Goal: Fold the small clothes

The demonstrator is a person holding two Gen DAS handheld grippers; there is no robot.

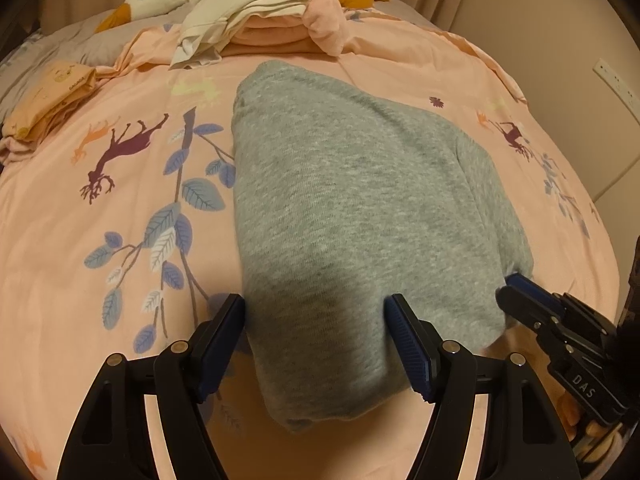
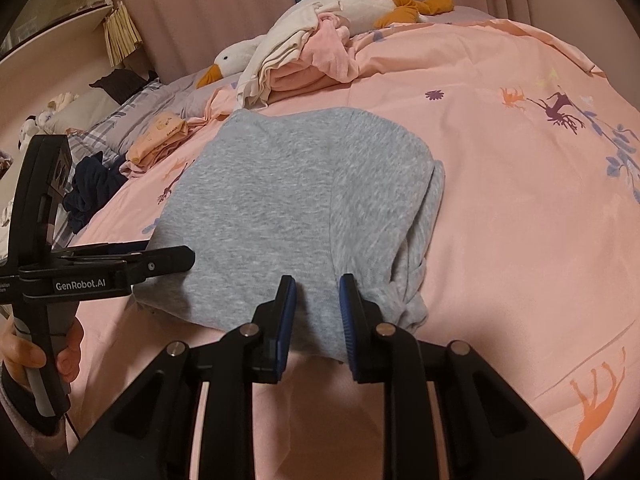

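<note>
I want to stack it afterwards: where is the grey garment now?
The grey garment lies mid-bed on the pink duvet in both wrist views, its near edge between both tools, with the pile of cream and pink clothes beyond it.

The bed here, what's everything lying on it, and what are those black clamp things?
Grey garment: one, grey, folded, centre of bed.
Duvet cover: one, pink with deer and leaves, over the bed.
Clothes pile: one, cream and pink, far end.
Goose toy: one, white with orange beak, behind the pile.
Folded orange cloth: one, far left.
Dark garment: one, navy, left edge.
Left gripper: black, blue pads, jaws wide around the garment's near edge.
Right gripper: black, blue pads, closed on the garment's near edge.
Hand: one, holding the left gripper's handle.
</note>
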